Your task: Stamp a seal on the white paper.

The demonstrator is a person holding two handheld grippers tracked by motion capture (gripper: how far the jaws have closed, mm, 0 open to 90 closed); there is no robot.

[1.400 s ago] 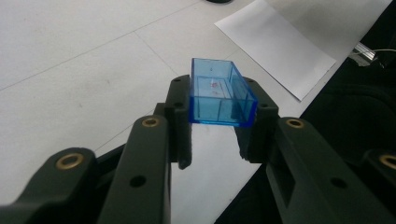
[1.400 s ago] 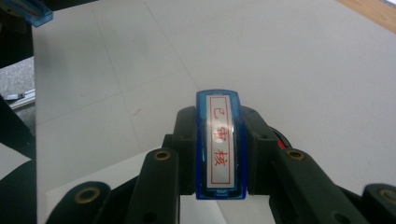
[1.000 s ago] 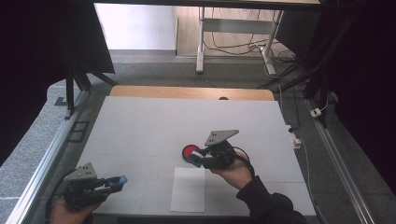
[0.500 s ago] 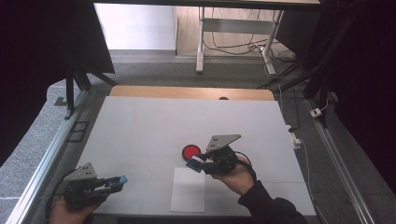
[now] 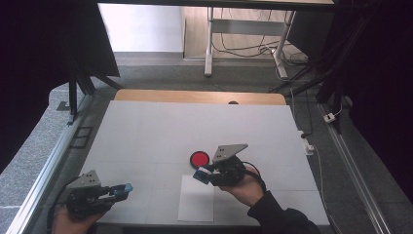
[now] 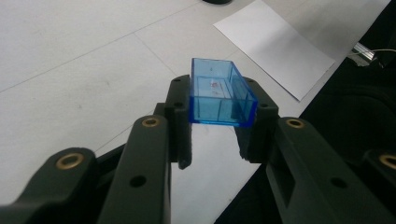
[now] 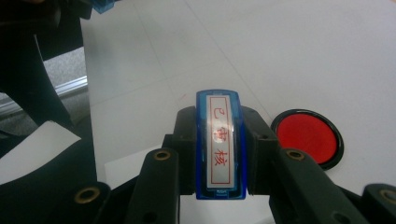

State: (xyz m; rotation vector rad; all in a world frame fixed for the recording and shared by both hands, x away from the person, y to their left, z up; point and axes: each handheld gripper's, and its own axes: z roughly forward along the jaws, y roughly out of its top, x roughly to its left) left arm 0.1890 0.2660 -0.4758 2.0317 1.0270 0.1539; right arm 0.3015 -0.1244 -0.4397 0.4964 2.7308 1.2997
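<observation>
My left gripper (image 5: pixel 122 189) sits at the table's near left corner, shut on a clear blue stamp cap (image 5: pixel 127 186). In the left gripper view the cap (image 6: pixel 219 91) lies crosswise between the pads of that gripper (image 6: pixel 217 123), its open side facing away. My right gripper (image 5: pixel 201 175) hovers just in front of a round red ink pad (image 5: pixel 199 158), shut on a blue stamp (image 5: pixel 199 176). In the right gripper view the stamp (image 7: pixel 219 154) shows its white label with red characters, and the ink pad (image 7: pixel 306 137) lies to its right.
A white sheet of paper (image 5: pixel 196 198) lies on the white table (image 5: pixel 156 131) near the front edge, just under my right hand; it also shows in the left gripper view (image 6: pixel 275 42). A wooden strip (image 5: pixel 195 96) borders the table's far edge. Metal rails run along both sides.
My right gripper with the stamp has drifted a little towards the person, from beside the ink pad to the paper's far edge. The left gripper has stayed put.
</observation>
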